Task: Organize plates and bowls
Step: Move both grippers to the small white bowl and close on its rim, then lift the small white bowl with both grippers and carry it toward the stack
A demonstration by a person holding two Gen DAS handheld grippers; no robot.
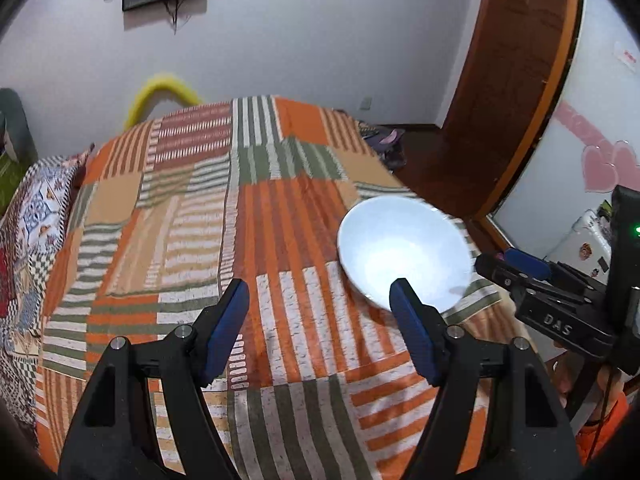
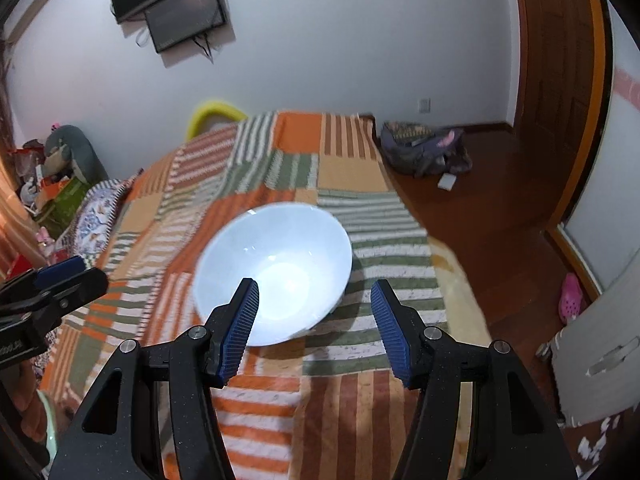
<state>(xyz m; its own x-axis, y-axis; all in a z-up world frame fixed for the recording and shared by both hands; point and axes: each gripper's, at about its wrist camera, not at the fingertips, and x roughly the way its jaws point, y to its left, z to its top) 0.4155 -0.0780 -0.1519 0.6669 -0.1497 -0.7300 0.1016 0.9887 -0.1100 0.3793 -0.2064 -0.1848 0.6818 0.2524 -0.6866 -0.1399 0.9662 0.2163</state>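
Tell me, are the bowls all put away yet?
Not yet. Nothing looks tidied so far: one white bowl sits alone on the striped blanket. Both the left gripper and the right gripper are open and holding nothing. Left to do: pick up that bowl; no plates are in view.

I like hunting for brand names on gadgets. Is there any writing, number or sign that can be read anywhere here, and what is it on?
"DAS": white letters, seen upside down, on the black body of the right hand-held gripper, in the left wrist view.
Digits, perhaps "000", on the left hand-held gripper at the frame edge: too cut off to read.
Red sticker on the white door: blurred, unreadable.
White bowl: no markings visible.
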